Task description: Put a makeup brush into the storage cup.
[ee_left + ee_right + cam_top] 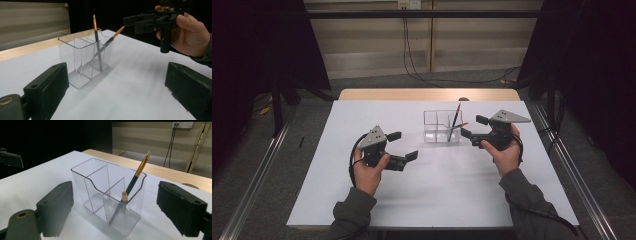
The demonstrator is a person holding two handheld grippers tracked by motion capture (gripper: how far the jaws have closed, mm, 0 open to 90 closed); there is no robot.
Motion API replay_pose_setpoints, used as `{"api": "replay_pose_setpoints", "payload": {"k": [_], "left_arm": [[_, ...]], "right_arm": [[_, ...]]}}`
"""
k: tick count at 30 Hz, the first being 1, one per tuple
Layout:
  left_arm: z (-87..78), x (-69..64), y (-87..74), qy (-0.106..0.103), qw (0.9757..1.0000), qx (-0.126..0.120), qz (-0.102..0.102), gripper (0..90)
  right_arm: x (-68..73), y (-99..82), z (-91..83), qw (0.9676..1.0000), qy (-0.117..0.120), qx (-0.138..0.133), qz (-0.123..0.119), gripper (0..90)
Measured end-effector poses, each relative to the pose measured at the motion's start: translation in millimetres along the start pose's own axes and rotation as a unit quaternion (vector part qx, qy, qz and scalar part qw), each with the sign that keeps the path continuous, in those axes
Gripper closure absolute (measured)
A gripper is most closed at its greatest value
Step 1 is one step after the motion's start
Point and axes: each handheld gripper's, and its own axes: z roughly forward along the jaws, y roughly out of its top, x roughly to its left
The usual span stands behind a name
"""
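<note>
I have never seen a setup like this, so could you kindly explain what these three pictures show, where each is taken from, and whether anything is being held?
No robot here: a person sits at a white table with a handheld two-jaw tool in each hand. The high view looks down from above the person, with the left gripper at left and the right gripper at right. The other two pictures come from small cameras riding on those tools; the black fingers rising from the bottom of each are that tool's own.

On the table stands a clear divided holder with two slim brushes leaning in one compartment, their gold-banded ends sticking out above the rim.

Both grippers are open, and nothing sits between their fingers. The right one hovers close beside the holder; the left is farther off.
</note>
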Motion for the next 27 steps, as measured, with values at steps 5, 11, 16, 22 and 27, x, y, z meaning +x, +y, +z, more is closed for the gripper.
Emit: {"api": "replay_pose_setpoints", "payload": {"k": [5,11,16,22,27], "left_arm": [[-0.1,-0.5,-0.4,0.004,1.0000,-0.001,-0.004,5.0],[-0.7,-0.6,-0.8,0.004,1.0000,-0.002,-0.005,5.0],[-1.6,-0.2,-1.1,0.007,1.0000,0.002,-0.002,5.0],[-2.2,-0.1,-1.1,0.008,1.0000,0.001,-0.003,5.0],[-2.2,-0.3,-1.0,0.008,1.0000,0.002,-0.003,5.0]], "right_arm": [[1.1,-1.8,-2.4,1.0000,0.001,0.002,-0.001,13.7],[1.7,-3.6,-5.8,1.0000,0.002,0.004,-0.003,13.6],[2.4,-4.4,-7.4,0.9999,0.007,0.005,-0.008,13.5],[4.2,-8.0,-9.3,0.9999,0.007,0.009,-0.006,13.2],[5.1,-10.0,-12.6,0.9999,0.007,0.008,-0.006,13.2]]}}
